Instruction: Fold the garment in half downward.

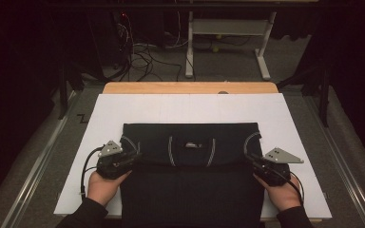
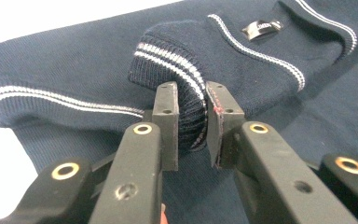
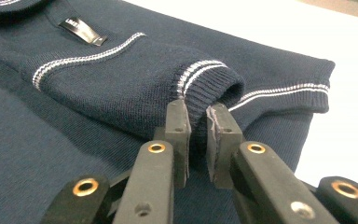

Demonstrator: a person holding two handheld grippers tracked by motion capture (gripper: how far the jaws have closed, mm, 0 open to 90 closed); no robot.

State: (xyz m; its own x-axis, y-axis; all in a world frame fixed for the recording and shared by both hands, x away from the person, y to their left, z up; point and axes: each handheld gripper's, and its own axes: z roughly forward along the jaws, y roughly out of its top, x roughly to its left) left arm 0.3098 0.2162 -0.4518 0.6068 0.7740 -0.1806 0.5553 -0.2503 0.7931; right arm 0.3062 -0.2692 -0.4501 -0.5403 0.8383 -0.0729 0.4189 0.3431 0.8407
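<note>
On the white sheet [image 1: 123, 107] that is covering the wooden table [image 1: 190, 87], a dark navy sweater [image 1: 190, 185] is lying flat, folded so that its collar area and a small label [image 1: 190, 145] are facing up near the middle. The lower part of the garment is reaching toward the person's edge of the table. No container is forming part of the arrangement; the sweater is resting directly on the sheet.

The left gripper [image 1: 135, 154] is sitting at the left side of the garment, and in the left gripper view its jaws are clamping the ribbed, white-striped left cuff [image 2: 186, 93], with the knit bunching between the pads [image 2: 168, 121]. The right gripper [image 1: 249, 159] is sitting at the opposite side, and in the right gripper view its jaws are pinching the right cuff [image 3: 209, 86], with the fabric pressing between the two pads [image 3: 177, 135].

Both hands, the left hand [image 1: 102, 185] and the right hand [image 1: 283, 190], are entering from the bottom edge, one on each side of the sweater.
</note>
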